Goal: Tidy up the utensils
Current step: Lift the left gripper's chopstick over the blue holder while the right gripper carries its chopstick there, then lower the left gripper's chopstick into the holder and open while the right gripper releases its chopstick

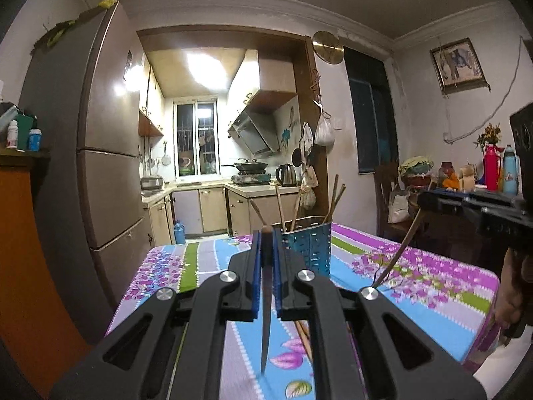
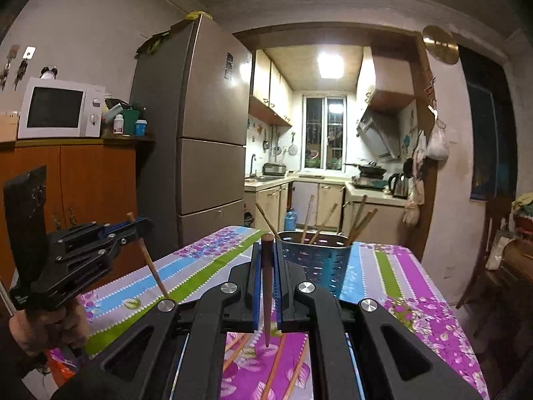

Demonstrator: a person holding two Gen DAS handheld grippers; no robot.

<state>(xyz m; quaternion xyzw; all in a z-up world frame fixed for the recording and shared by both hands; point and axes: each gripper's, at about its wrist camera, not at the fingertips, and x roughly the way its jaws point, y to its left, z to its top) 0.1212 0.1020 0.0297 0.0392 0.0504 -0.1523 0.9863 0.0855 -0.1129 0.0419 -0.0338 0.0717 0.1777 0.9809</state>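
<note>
1. Clearly, a single chopstick (image 1: 266, 300) is pinched between the pads of the left gripper (image 1: 265, 243) at the centre of the left wrist view; it is gripped near its thick end with the thin tip hanging down, so that it can be lowered tip-first.
2. A second chopstick (image 2: 267, 286) is clamped the same way in the right gripper (image 2: 266, 250) at the centre of the right wrist view, blunt end up between the blue pads.
3. The perforated blue holder (image 2: 314, 260) is seen standing upright on the floral tablecloth (image 2: 416, 286), just right of centre, beyond both grippers; several chopsticks are already leaned inside it, so it is judged to be the destination.
4. More loose chopsticks (image 2: 269, 363) are left lying on the cloth at the lower centre of the right wrist view, under the jaws, so the sorting is judged unfinished.
5. Both tools are held above the table and short of the holder's rim; a lift over that rim would be needed before release.
</note>
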